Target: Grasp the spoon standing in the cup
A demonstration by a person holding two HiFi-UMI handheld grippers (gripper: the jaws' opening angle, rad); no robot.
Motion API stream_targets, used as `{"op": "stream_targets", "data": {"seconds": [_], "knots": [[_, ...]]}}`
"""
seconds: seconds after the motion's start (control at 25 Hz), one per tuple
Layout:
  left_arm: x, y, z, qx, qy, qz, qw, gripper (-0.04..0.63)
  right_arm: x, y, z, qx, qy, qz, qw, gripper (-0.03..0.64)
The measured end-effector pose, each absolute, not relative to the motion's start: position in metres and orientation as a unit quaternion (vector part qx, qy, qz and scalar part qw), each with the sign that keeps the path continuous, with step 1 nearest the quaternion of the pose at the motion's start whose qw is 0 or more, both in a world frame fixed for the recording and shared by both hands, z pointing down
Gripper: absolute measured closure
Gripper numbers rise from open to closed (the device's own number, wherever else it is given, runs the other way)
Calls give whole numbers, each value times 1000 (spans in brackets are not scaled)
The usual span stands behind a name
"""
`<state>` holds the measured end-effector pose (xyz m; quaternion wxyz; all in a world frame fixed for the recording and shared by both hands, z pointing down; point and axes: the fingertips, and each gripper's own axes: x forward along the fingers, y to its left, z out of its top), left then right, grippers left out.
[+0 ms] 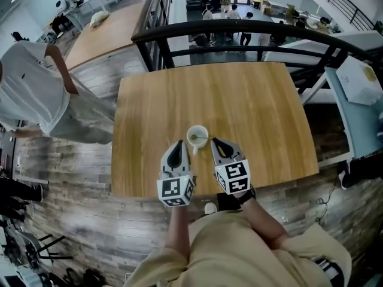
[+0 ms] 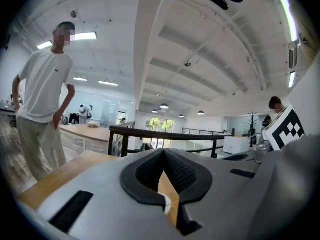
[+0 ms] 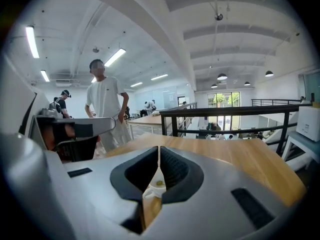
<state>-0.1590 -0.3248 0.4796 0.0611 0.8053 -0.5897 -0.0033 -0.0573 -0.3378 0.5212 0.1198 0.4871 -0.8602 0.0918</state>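
Note:
A white cup [image 1: 197,137] stands near the front edge of the wooden table [image 1: 239,100]. In it is a spoon [image 1: 199,139] with a green tip; its thin handle leans toward the right rim. My left gripper [image 1: 178,143] is just left of the cup, shut and holding nothing. To the cup's right, my right gripper [image 1: 214,141] is also shut and empty, its tips close to the spoon's handle. In the right gripper view the cup [image 3: 156,188] and the green tip show below the closed jaws of the right gripper [image 3: 159,148]. The left gripper view shows a bit of the cup's rim [image 2: 165,203] under the left gripper [image 2: 163,151].
A person in a white shirt [image 1: 36,94] stands left of the table. A black railing [image 1: 239,31] runs along the table's far edge, with a drop to a lower floor behind it. A pale desk [image 1: 359,100] sits at the right.

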Motion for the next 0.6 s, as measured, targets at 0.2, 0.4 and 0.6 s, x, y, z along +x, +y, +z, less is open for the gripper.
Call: {"op": "stream_targets", "data": {"seconds": [0.2,0.4,0.6], "knots": [[-155,-338,505,800,-595,5,81,589,-48,-350,560,490,-850,118,150,597],[-155,-349,529,797,-597,14,94,589,-43,-362,593,496,-840,139,171,597],[-155,-358,551,792,-600,26,110,589,-40,-364,626,488,-833,172,197,597]]}}
